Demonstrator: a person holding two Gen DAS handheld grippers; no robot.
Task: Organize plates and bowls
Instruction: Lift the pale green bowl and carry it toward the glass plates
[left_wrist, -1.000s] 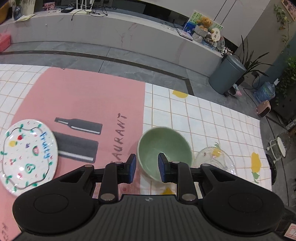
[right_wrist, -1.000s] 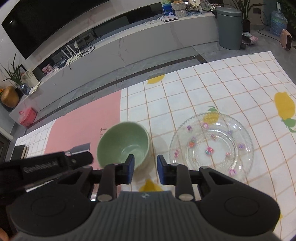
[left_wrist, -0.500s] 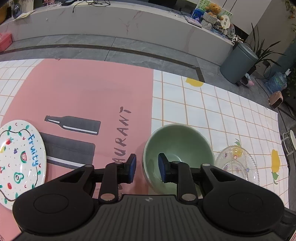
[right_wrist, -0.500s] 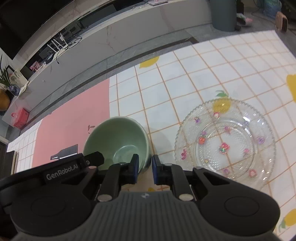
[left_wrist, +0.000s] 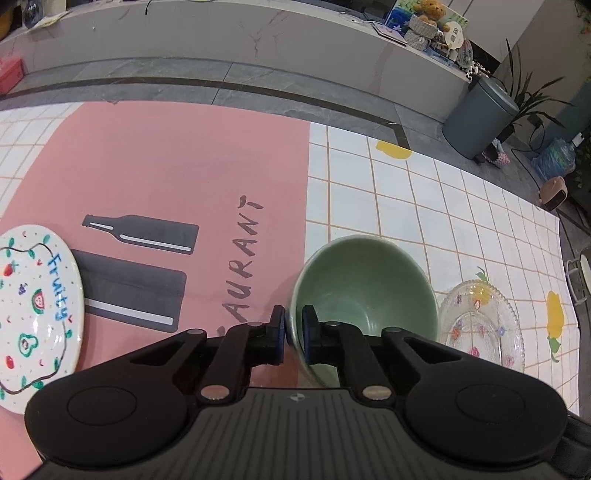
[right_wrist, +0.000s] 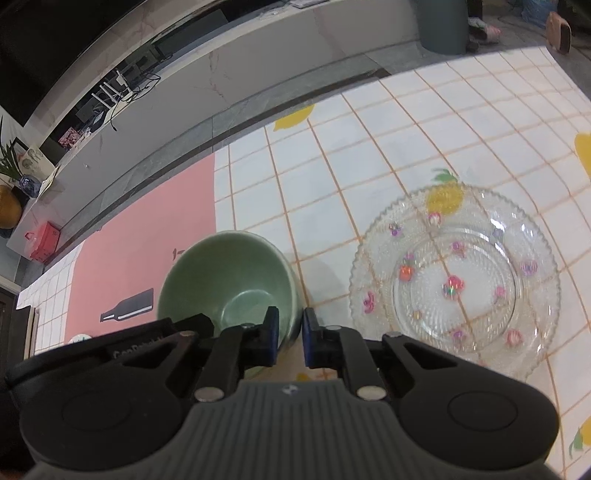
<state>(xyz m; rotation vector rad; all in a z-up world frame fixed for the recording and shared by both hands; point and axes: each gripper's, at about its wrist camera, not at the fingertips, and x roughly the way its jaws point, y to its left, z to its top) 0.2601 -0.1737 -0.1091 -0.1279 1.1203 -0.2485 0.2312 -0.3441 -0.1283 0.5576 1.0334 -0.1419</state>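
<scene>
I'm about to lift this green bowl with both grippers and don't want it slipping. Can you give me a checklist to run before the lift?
1. Left gripper pinches the green bowl rim: ok.
2. Right gripper pinches the opposite rim: ok.
3. Bowl holds nothing: ok.
4. Glass plate apart from the bowl: ok.
5. Fruity plate well aside: ok.
6. Grip firm enough: cannot tell.

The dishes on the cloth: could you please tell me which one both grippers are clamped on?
The green bowl: each gripper pinches its rim, while the painted Fruity plate and clear glass plate lie untouched.
</scene>
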